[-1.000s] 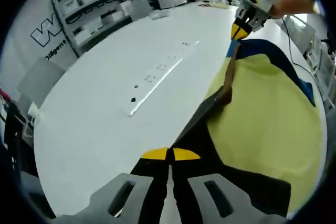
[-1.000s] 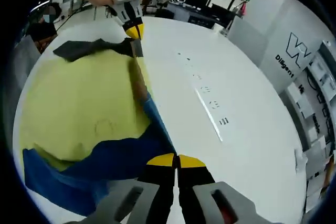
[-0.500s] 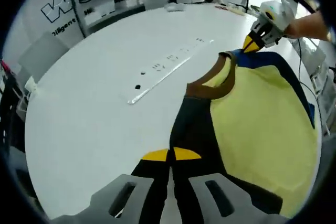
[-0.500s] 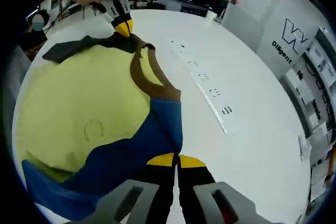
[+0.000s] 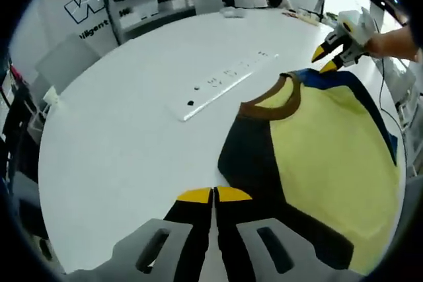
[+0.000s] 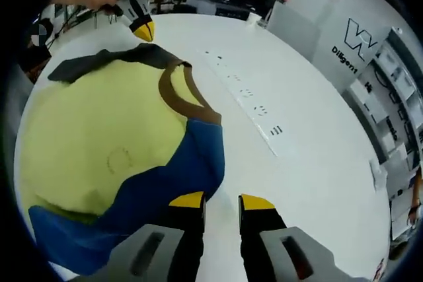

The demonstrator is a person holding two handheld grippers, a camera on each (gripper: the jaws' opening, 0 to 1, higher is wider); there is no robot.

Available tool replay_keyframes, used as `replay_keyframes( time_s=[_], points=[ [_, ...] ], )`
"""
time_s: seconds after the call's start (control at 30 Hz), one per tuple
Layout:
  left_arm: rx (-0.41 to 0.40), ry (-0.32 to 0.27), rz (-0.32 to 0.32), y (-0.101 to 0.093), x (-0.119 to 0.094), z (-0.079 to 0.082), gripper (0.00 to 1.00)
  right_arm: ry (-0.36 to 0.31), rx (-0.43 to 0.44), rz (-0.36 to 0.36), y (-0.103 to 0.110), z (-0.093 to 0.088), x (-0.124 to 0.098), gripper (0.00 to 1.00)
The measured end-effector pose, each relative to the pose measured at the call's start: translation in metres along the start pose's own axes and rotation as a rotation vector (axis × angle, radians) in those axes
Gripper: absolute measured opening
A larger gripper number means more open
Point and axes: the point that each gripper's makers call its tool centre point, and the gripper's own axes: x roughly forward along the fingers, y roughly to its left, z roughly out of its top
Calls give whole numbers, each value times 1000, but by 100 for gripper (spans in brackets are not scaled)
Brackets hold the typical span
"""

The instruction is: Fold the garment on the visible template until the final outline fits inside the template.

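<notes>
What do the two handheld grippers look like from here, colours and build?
Both match. The left gripper has grey moulded jaws with slotted cut-outs, black fingers and yellow tips. The right gripper is built the same way. Seen from across the table, each has a white body behind the black, yellow-tipped fingers. No sleeve is visible on the hand holding the right one.

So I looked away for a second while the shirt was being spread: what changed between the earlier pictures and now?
The right tongs opened and let go of the blue shoulder of the shirt. The left tongs went from pinching the black shoulder to shut just off its edge. The neckline, stretched taut a second ago, has relaxed into an open brown collar, and the shirt lies flat. The white table and its inset strip are unchanged.
</notes>
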Motion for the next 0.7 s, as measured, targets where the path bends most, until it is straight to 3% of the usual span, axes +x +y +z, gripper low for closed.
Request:
replay_keyframes(
  time_s=[0.17,0.5,0.7],
  points=[
    [-47,-36,-5,-8,-21,-4,7,-26,57,-3,8,-2,-13,18],
    [-49,-55,-6,-34,-56,-32,9,-44,112,4,40,-17,-37,23],
    [-61,-76,-2,-47,-76,-48,12,-57,152,-39,52,-26,-57,28]
  ],
)
